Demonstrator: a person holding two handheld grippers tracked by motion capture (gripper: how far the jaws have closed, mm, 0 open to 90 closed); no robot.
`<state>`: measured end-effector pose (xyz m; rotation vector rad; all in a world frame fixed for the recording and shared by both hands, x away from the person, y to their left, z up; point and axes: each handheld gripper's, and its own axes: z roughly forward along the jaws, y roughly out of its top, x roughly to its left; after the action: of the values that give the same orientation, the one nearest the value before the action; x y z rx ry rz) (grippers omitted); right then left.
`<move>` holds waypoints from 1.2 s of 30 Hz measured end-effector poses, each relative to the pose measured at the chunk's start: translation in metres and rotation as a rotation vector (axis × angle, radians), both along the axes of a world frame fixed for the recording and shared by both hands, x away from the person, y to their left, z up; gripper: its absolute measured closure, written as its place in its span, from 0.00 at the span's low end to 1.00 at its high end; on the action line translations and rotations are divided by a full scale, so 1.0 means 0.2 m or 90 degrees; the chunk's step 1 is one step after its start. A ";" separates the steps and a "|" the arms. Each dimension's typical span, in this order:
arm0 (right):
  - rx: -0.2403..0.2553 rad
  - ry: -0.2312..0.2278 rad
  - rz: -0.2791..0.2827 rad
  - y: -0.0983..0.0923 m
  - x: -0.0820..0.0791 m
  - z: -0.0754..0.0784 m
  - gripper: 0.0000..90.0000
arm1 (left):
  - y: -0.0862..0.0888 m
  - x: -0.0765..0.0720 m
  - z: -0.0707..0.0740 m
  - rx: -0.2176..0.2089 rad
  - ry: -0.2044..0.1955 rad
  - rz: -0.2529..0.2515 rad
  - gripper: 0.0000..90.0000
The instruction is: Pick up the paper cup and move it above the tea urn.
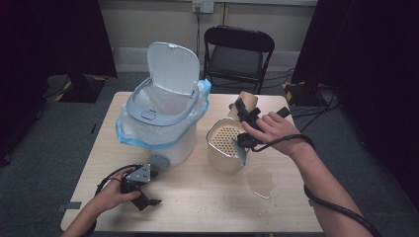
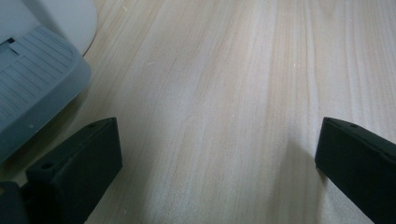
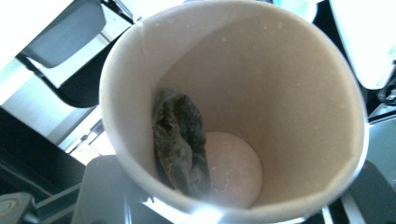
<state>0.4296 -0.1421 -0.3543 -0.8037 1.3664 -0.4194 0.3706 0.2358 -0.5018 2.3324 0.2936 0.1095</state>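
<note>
- Work in hand: emptying a tan paper cup (image 1: pixel 245 104), held tilted over a cream round strainer bucket with a perforated insert (image 1: pixel 225 143), right of centre on the pale wooden table (image 1: pixel 197 197).
- Done, as I judge it: the liquid looks drained; the right gripper view shows no pool in the cup.
- Left: a dark, wet tea bag (image 3: pixel 180 135) clings to the cup's inner wall (presumably bound for the bin).
- White pedal bin with blue liner (image 1: pixel 163 118): far left, lid up, ready to receive.
- Spill (image 1: pixel 261 182): a wet patch on the table near the bucket.
- Right gripper (image 1: pixel 247 121): partly closed, clamped on the cup.
- Left gripper (image 1: pixel 143 190): jaws wide apart, holding nothing, resting on the table at near left beside the bin's grey pedal (image 2: pixel 32 93).
</note>
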 end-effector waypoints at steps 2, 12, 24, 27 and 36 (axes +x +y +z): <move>-0.012 0.017 -0.014 0.00 0.01 -0.01 0.44 | 0.00 0.00 0.00 -0.001 -0.001 0.000 0.00; 0.019 0.051 -0.015 0.05 -0.01 -0.03 0.44 | 0.00 0.00 0.00 -0.004 -0.002 0.001 0.00; 0.024 0.068 -0.014 0.05 -0.01 -0.02 0.44 | 0.00 0.00 0.00 0.002 -0.002 0.002 0.00; 0.033 0.070 -0.008 0.04 -0.01 -0.03 0.44 | 0.00 0.00 0.00 0.001 0.000 0.002 0.00; -0.027 0.056 -0.023 0.02 -0.02 -0.02 0.44 | 0.00 0.00 0.00 0.003 -0.001 0.000 0.00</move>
<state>0.4265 -0.1382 -0.3580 -0.8422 1.4602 -0.4463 0.3709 0.2357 -0.5015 2.3367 0.2920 0.1117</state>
